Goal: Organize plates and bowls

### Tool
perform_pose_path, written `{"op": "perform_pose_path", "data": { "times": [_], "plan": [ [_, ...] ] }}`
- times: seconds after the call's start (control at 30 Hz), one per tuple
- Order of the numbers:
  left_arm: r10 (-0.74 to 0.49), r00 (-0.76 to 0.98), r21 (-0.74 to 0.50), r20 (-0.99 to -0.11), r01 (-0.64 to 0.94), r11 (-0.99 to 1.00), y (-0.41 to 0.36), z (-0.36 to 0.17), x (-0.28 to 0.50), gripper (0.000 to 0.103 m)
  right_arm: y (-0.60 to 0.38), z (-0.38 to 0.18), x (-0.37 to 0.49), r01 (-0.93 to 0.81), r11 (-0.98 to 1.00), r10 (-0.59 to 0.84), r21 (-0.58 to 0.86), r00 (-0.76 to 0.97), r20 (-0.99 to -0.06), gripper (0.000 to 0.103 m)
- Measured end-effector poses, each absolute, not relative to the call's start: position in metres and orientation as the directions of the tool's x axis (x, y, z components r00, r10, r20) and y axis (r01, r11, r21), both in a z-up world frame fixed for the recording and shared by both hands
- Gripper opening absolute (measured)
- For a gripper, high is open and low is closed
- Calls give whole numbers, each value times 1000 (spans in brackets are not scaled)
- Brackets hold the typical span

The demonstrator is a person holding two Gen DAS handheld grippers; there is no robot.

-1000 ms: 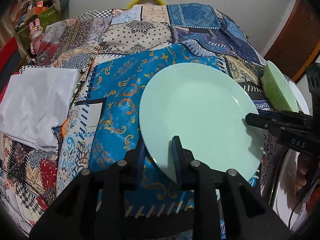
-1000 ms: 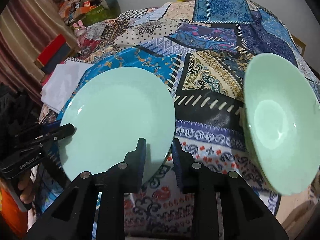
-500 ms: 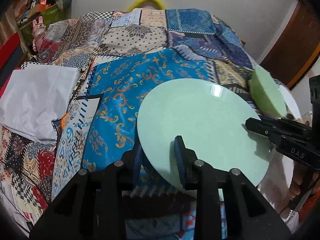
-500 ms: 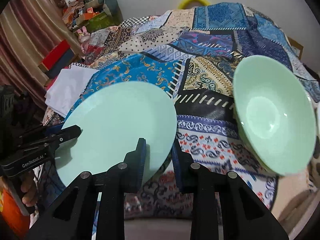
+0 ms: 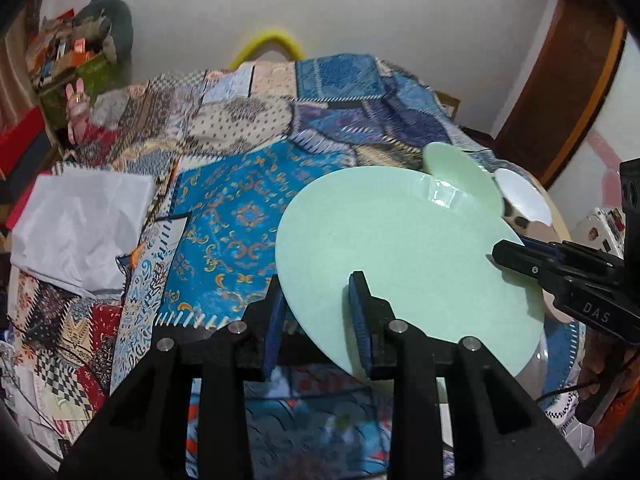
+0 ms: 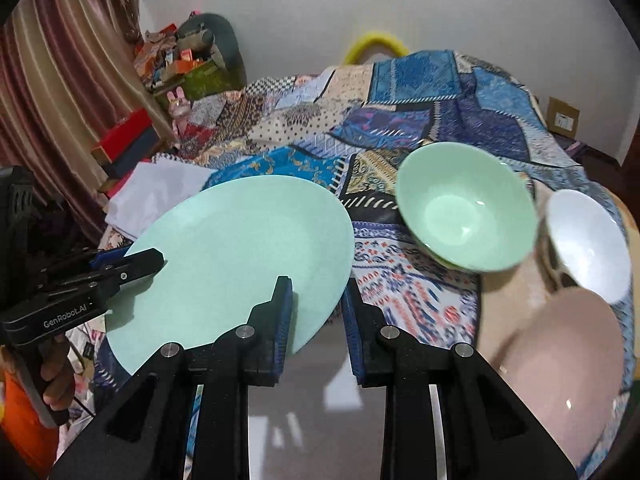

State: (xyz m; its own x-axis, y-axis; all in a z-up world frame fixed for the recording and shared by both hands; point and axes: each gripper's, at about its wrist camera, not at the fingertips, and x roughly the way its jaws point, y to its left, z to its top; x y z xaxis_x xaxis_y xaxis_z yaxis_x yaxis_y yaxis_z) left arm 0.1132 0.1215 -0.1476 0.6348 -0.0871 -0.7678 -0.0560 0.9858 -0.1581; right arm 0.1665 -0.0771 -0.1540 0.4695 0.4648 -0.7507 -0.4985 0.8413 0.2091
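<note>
Both tools are clamped on one green plate (image 5: 404,256): the left tool (image 5: 316,312) at its near-left rim, the right tool (image 6: 316,312) at its right rim. It is held tilted above the patterned cloth (image 5: 224,216), beside a green bowl (image 6: 466,216) and white bowl (image 6: 588,236).

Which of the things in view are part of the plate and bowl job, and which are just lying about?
Job: mint green plate, held at opposite edges by left gripper and right gripper; green bowl; white bowl; pink dish.

Lying about: white cloth, patchwork cover, pink bunny toy, clutter box.
</note>
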Motion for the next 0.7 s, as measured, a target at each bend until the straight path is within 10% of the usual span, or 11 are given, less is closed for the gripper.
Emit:
{"op": "perform_pose_path", "data": {
  "times": [0.7],
  "plan": [
    [-168, 653, -151, -739, 83, 985, 21, -123, 58, 30, -175, -128, 89, -392, 891, 433, 230, 577, -692, 23]
  ]
}}
